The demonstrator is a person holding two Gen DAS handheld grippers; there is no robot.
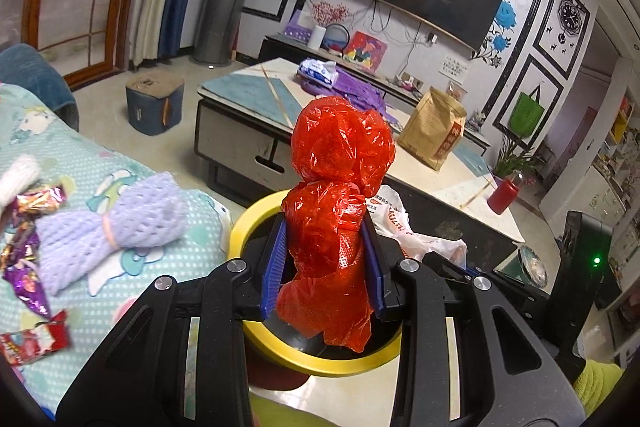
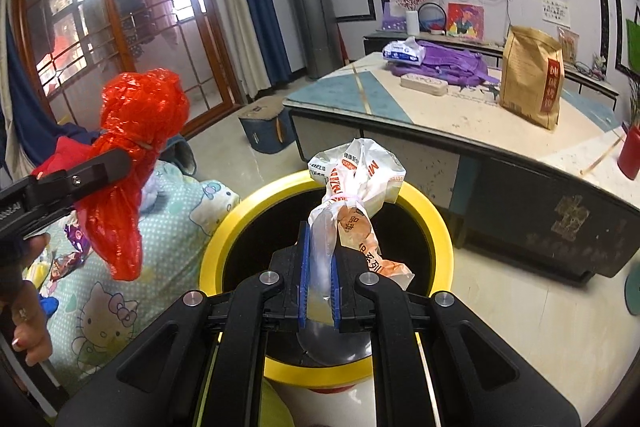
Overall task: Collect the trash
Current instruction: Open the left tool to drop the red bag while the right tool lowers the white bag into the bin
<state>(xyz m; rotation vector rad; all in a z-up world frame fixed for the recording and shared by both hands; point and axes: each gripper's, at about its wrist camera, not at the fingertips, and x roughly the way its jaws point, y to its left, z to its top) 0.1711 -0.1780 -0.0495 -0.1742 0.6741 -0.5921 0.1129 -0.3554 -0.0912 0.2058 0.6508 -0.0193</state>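
My left gripper (image 1: 325,259) is shut on a crumpled red plastic bag (image 1: 340,163) and holds it over the near rim of a yellow-rimmed bin (image 1: 240,227). My right gripper (image 2: 320,279) is shut on a tied white and orange plastic bag (image 2: 358,183) and holds it above the open black mouth of the same bin (image 2: 440,227). The red bag (image 2: 136,131) and left gripper also show at the left of the right wrist view, beside the bin. The white bag (image 1: 400,223) peeks out behind the red one in the left wrist view.
A sofa with a cartoon-print blanket (image 1: 80,155) lies left of the bin, carrying a purple foam net (image 1: 116,219) and several candy wrappers (image 1: 28,259). A low coffee table (image 2: 460,115) stands beyond, holding a brown paper bag (image 2: 532,75), purple cloth and a tissue pack. A small stool (image 1: 154,101) sits on the floor.
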